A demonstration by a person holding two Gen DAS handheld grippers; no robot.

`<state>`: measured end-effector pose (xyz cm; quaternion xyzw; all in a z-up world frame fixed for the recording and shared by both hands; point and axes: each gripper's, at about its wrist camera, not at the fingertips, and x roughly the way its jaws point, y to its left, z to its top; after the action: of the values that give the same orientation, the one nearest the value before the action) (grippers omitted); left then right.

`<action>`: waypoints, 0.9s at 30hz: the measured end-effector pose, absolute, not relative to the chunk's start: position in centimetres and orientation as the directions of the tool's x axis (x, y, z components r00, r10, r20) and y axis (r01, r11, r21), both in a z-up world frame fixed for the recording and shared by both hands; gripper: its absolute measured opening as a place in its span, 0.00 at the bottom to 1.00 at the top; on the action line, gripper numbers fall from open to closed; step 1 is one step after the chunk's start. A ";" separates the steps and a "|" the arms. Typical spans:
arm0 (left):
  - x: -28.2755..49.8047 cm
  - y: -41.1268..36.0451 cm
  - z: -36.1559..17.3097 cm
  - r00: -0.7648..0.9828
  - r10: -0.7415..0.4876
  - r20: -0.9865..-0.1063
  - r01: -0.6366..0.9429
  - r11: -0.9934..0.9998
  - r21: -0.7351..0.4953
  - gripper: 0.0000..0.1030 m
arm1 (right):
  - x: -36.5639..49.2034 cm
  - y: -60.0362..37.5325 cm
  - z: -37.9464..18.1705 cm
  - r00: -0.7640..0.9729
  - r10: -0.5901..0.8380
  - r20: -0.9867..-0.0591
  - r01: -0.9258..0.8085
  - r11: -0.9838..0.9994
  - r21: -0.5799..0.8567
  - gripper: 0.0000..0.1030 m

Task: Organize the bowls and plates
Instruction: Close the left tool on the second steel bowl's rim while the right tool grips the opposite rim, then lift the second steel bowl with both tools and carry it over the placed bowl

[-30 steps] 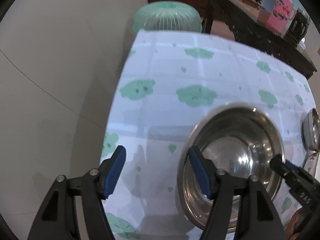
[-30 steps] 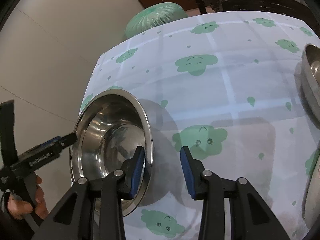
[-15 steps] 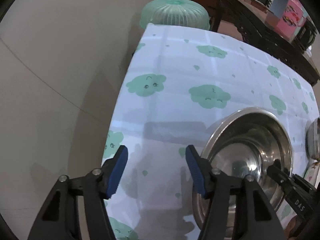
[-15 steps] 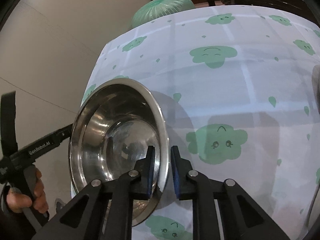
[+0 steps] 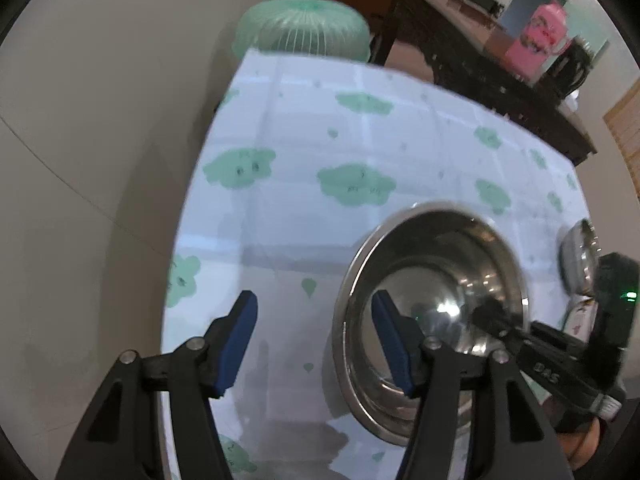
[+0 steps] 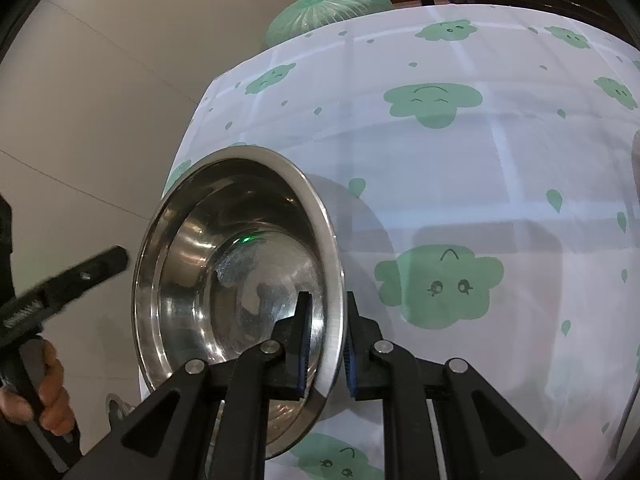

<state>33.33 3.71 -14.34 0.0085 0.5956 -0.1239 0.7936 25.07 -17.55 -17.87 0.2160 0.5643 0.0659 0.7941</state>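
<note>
From the left wrist, the left tool (image 5: 314, 344) pointed steeply down at the counter (image 5: 360, 140), its blue pads wide apart and gripping nothing. The steel bowl (image 5: 436, 316) stood tilted just right of it, its rim partly behind the right pad. The right tool (image 5: 492, 316) reached in from the right onto the bowl's far rim. A smaller steel dish (image 5: 578, 258) lay farther right, and a green mesh cover (image 5: 302, 26) sat beyond the counter's far end.

From the right wrist, the right tool (image 6: 325, 346) had just been closing and now pinched the bowl's (image 6: 224, 264) rim between narrow pads, the bowl lifted and tilted. To its left a hand (image 6: 38, 392) held the left tool (image 6: 96, 266), clear of the bowl.
</note>
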 end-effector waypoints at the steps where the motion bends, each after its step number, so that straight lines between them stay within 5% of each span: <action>1: 33.4 3.5 -15.0 0.239 -0.191 -0.952 0.203 0.969 -0.143 0.58 | 25.0 -17.5 -17.8 0.354 0.348 -0.868 0.136 0.899 0.416 0.15; 4: 33.6 2.4 -16.8 0.195 -0.178 -0.964 0.217 0.967 -0.135 0.46 | 25.0 -17.4 -17.7 0.352 0.331 -0.875 0.125 0.910 0.395 0.11; 6: 33.6 2.0 -17.5 0.168 -0.187 -0.968 0.226 0.963 -0.147 0.19 | 25.0 -17.4 -17.7 0.352 0.334 -0.874 0.124 0.909 0.397 0.11; 7: 33.7 1.9 -17.8 0.149 -0.220 -0.964 0.224 0.957 -0.184 0.12 | 25.0 -17.4 -17.6 0.353 0.334 -0.874 0.123 0.909 0.397 0.11; 27: 29.3 4.0 -10.2 0.279 -0.242 -0.929 0.267 0.949 -0.167 0.10 | 22.2 -15.2 -11.8 0.378 0.344 -0.859 0.062 0.917 0.395 0.08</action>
<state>29.26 3.96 -10.23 0.0108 0.5790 -0.1592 0.7996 22.21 -15.20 -11.79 0.1845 0.5508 0.0871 0.8093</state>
